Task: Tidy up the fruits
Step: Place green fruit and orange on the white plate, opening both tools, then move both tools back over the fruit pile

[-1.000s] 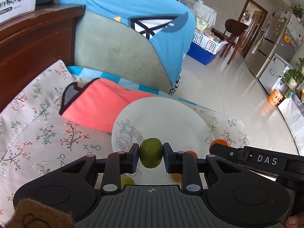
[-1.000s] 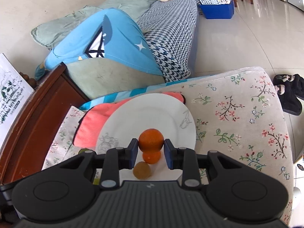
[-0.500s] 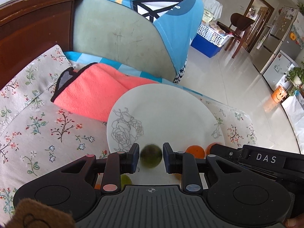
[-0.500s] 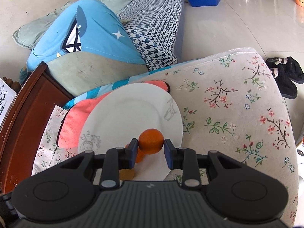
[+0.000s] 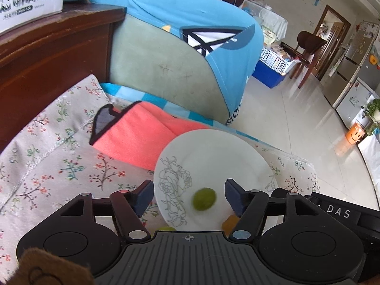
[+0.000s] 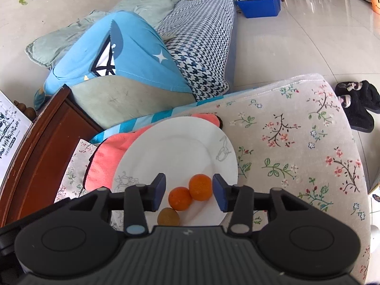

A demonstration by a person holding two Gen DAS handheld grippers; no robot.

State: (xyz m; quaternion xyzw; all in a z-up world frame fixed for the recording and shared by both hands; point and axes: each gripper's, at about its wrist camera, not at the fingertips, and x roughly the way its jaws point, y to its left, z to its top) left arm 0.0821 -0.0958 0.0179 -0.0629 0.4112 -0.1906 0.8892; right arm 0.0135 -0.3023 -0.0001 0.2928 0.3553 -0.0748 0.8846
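A white plate (image 5: 213, 149) (image 6: 175, 147) with a drawn rose lies on a flowered cushion. In the left wrist view a green fruit (image 5: 204, 199) rests on the plate, blurred, between the jaws of my left gripper (image 5: 190, 196), which are opening and do not touch it. Another green fruit (image 5: 166, 229) peeks out below the plate rim. In the right wrist view two oranges (image 6: 200, 187) (image 6: 179, 198) and a brownish fruit (image 6: 168, 216) sit on the plate. My right gripper (image 6: 189, 196) is opening around the oranges, pads clear of them.
A coral towel (image 5: 142, 137) lies under the plate's far edge. Behind are a green cushion with a blue cloth (image 5: 190, 23), a wooden headboard (image 5: 47, 54), and tiled floor (image 5: 296, 118) past the cushion's edge. Black slippers (image 6: 356, 104) lie on the floor.
Both grippers opened. The left one let go of the green fruit, which now lies on the plate. The right one released its orange next to the other orange.
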